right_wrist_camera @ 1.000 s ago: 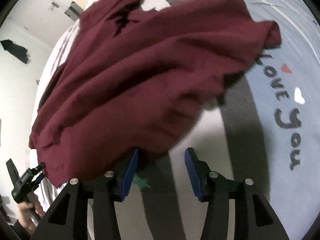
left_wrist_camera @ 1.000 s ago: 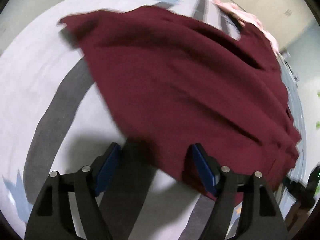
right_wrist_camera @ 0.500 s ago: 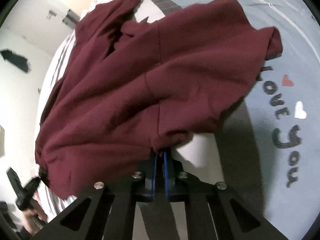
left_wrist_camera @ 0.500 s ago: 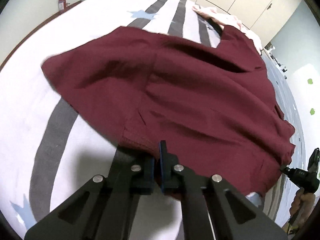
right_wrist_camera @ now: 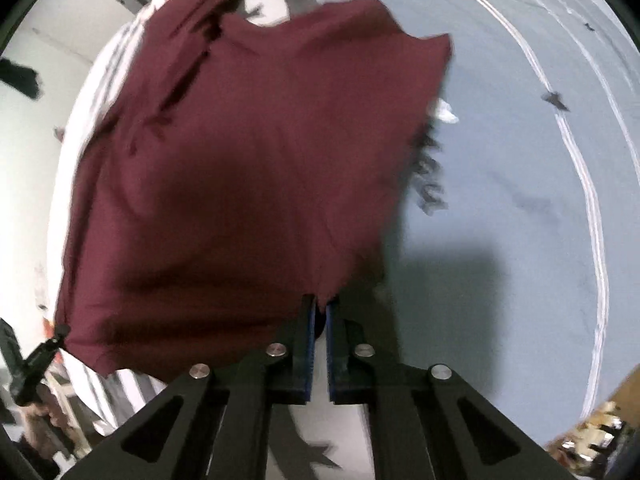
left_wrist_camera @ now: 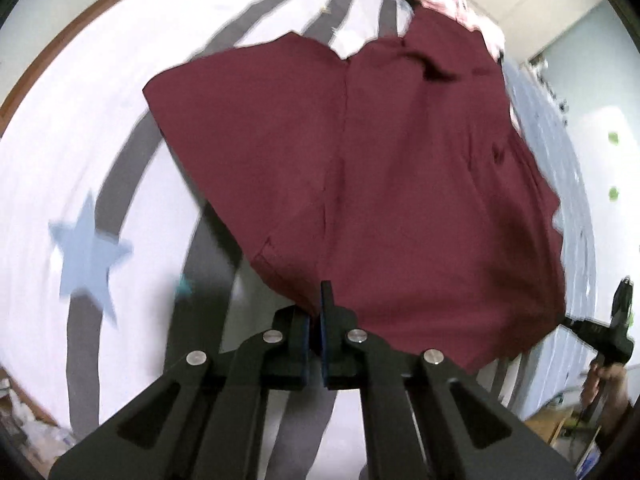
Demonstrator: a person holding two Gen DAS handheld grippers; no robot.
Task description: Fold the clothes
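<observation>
A dark maroon garment hangs lifted off the bed, stretched between both grippers. My left gripper is shut on the garment's near hem edge, its blue pads pinching the cloth. In the right wrist view the same maroon garment fills the left and middle, and my right gripper is shut on another point of its lower edge. The far end of the garment still drapes toward the bed. Across the cloth, the other gripper shows at the right edge, held by a hand.
The bed sheet is white with grey stripes and a pale blue star; its other part is grey-blue with white lines and dark lettering. A pink cloth lies at the far end. Clutter sits off the bed corner.
Both grippers went from open to shut on the garment's near edge, then lifted it. The cloth now hangs up off the sheet and covers part of the lettering.
</observation>
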